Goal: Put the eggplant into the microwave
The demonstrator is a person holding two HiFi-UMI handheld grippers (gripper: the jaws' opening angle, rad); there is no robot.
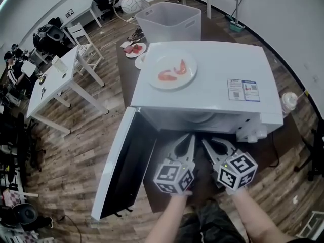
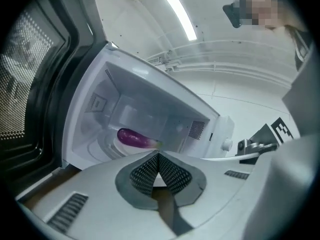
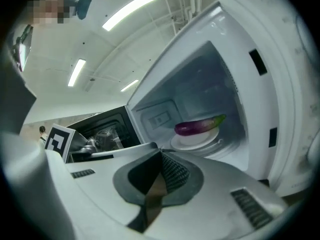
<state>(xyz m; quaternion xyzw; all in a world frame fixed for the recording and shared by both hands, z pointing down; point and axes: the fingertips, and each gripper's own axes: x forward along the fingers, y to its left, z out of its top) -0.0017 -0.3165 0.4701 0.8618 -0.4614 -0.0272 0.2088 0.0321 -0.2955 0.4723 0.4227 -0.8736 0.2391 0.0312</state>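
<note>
Glossy purple eggplant [image 3: 197, 125], stem toward two o'clock, lies on a white plate [image 3: 196, 141] inside the open microwave [image 1: 217, 59]; left gripper [image 2: 159, 155] and right gripper [image 3: 161, 154] are closed, empty.

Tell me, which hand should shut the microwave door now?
Left, probably. The eggplant already lies inside the microwave, and the open door stands out on the left, right beside the left gripper. The right gripper would have to cross over. Both are shut and empty.

Closed right claw [image 3: 159, 152] before eggplant [image 3: 198, 126] on plate [image 3: 192, 142] in microwave [image 3: 282, 69]
</note>
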